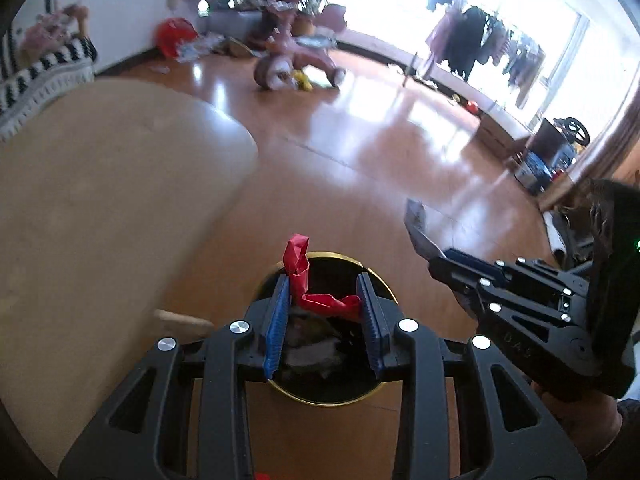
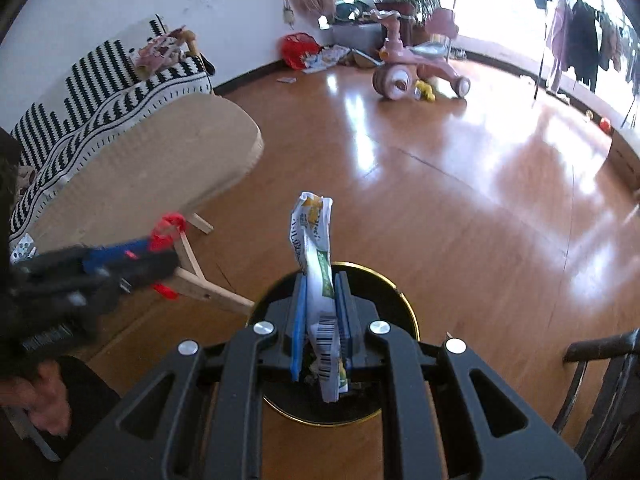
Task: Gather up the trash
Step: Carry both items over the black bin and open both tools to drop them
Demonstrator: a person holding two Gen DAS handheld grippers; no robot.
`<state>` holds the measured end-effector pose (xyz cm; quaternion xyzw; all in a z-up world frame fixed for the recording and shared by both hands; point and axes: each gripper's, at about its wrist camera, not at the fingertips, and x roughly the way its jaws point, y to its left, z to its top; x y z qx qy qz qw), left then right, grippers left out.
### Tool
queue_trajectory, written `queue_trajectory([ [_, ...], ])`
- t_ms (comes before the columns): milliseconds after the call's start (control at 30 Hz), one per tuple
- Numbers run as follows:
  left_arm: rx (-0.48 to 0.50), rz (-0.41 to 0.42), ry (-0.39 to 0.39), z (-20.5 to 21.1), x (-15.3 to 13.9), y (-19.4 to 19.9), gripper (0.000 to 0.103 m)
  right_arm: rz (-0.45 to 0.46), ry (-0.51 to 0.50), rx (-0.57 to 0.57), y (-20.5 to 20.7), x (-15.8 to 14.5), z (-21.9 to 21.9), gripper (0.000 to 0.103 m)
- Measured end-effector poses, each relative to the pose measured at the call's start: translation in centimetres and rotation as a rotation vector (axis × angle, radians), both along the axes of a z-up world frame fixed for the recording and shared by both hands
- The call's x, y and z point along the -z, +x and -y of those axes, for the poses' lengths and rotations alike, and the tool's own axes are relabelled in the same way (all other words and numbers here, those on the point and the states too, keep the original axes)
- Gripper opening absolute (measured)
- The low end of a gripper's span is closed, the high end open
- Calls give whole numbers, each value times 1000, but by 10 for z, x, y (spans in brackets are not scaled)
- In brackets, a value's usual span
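In the left wrist view my left gripper (image 1: 323,284) is shut on a crumpled red wrapper (image 1: 298,264), whose end sticks up past the blue pads. Right below it stands a black bin with a gold rim (image 1: 320,403), with some trash inside. My right gripper (image 2: 322,280) is shut on a white and green wrapper with a barcode (image 2: 312,224), and it too hangs over the bin (image 2: 408,308). Each gripper shows in the other's view: the right gripper (image 1: 444,264) with its wrapper (image 1: 418,228), and the blurred left gripper (image 2: 160,252) with the red wrapper (image 2: 168,228).
A beige padded table (image 2: 160,160) on wooden legs (image 2: 208,288) stands left of the bin, with a striped sofa (image 2: 100,80) behind it. A dark chair (image 2: 600,380) is at the right. A pink tricycle (image 2: 416,68) and scattered clutter lie far across the wooden floor.
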<state>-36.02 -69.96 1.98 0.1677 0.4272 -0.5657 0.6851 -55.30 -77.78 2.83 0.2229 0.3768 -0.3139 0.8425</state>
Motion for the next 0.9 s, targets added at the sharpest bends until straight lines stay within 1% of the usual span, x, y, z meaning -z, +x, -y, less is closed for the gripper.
queue_trajectory([
  [67,7,-19,35,7,19,-5,33,-5,18,3,0,9,3,15],
  [200,16,-32,64,15,40,-5,33,-13,34,2,2,21,7,15],
  [367,18,-41,74,17,50,1,33,-14,43,5,5,25,12,15],
  [500,17,-49,68,15,50,2,34,-16,45,7,8,25,15,15],
  [533,13,-51,67,16,50,0,36,-19,43,9,8,25,16,15],
  [567,10,-55,63,16,50,0,39,-22,44,14,7,26,18,15],
  [600,7,-63,57,15,50,0,53,-25,48,22,4,26,19,15],
  [633,5,-67,51,14,50,-2,72,-25,57,26,4,27,21,15],
  [667,0,-69,42,11,49,-4,76,-24,62,33,3,27,22,22],
  [700,-2,-69,39,12,48,-3,77,-24,60,40,3,26,23,42],
  [733,-1,-68,41,12,48,-3,78,-20,57,44,1,25,24,53],
  [767,-2,-70,41,11,47,-2,79,-18,41,59,-1,23,23,60],
  [900,-16,-70,33,4,44,3,81,-14,33,64,-3,17,24,60],
])
